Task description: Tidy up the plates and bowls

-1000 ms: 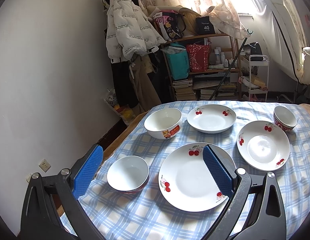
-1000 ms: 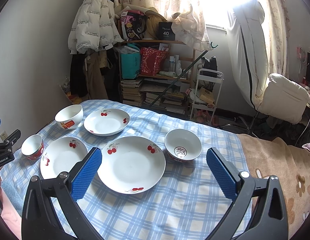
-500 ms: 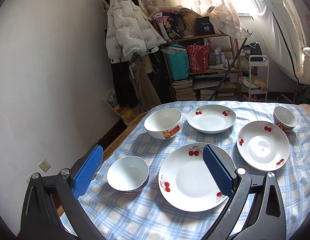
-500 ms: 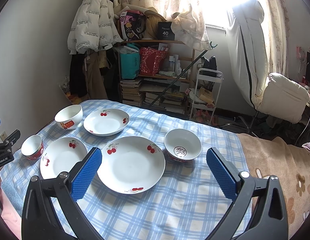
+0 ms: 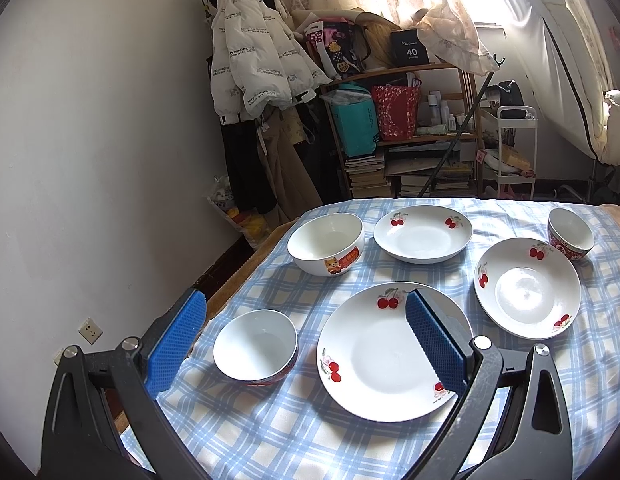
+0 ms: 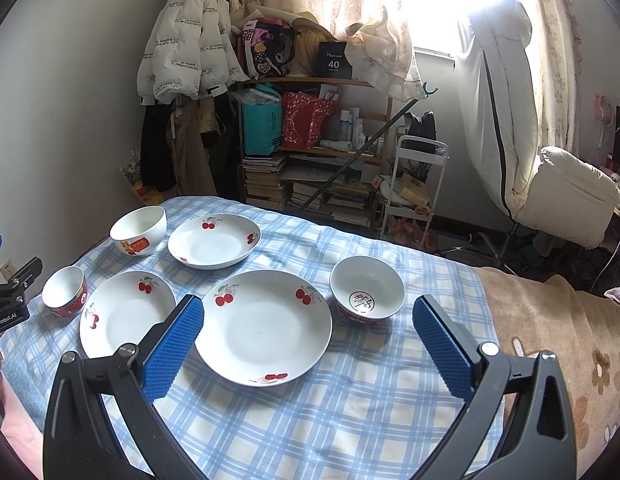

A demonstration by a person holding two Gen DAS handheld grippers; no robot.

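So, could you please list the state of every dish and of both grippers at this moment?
Left gripper: open, holding nothing.
Right gripper: open, holding nothing.
Large white cherry-print plate: flat on cloth, empty.
Second white cherry-print plate: flat, empty.
Deep white cherry-print dish: upright, empty.
White bowl with cartoon label: upright, empty.
Small red-sided bowl: upright, empty.
Red-sided bowl with black character inside: upright, empty.

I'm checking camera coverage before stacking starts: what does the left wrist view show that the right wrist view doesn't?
Only the left wrist view shows the open left gripper from behind its own fingers. Only the right wrist view shows the open right gripper, the character printed inside the small red bowl, and the brown floral blanket. Both share the checked tablecloth, three cherry plates including the large one, the cartoon bowl and the other red bowl.
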